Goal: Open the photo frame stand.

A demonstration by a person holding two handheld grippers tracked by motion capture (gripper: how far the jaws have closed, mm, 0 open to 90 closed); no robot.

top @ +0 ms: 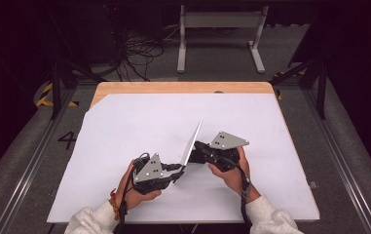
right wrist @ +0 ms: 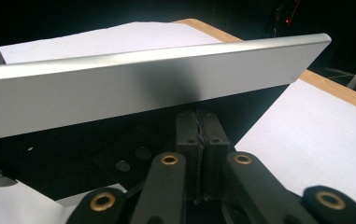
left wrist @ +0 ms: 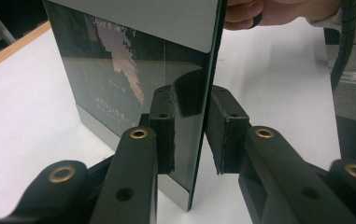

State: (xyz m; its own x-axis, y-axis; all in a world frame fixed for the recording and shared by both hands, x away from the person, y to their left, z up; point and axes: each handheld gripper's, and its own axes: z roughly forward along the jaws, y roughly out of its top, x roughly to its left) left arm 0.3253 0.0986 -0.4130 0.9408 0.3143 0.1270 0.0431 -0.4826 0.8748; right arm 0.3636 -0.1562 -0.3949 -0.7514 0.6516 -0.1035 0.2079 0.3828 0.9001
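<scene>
Left gripper view: fingers narrow, straddling upright tablet edge; right gripper fingers pressed shut.

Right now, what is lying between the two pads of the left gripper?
In the left gripper view, the thin edge of the upright dark glossy panel stands between the pads of the left gripper; nothing else is there.

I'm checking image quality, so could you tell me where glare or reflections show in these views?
Left gripper view: the tablet's dark glass mirrors the room and a gripper pad. Right gripper view: its silver back carries a bright sheen along the top edge. High view: even light, dark surroundings.
</scene>
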